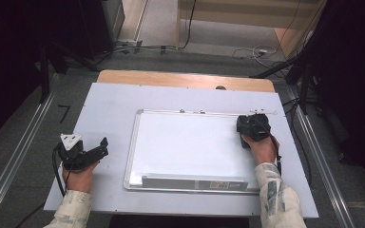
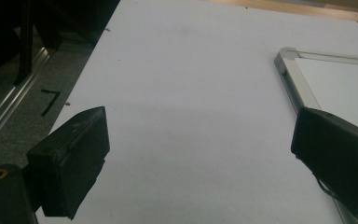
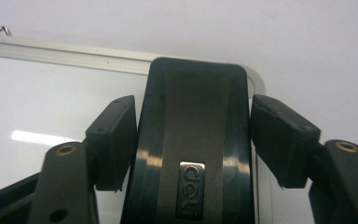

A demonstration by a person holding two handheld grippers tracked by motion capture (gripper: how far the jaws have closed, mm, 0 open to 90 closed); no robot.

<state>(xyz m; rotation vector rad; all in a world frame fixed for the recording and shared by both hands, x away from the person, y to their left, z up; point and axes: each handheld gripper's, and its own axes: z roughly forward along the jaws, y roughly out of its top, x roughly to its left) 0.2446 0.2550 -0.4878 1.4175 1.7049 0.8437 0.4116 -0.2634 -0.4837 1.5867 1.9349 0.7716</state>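
Left gripper fingers spread wide over the white table, whiteboard corner beside the right one

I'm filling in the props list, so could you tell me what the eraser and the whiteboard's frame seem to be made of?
The eraser looks like moulded black plastic, glossy, with light glints and a small metallic logo plate. The whiteboard's frame looks like brushed aluminium: pale silver, matte, with a rounded corner piece that may be plastic.
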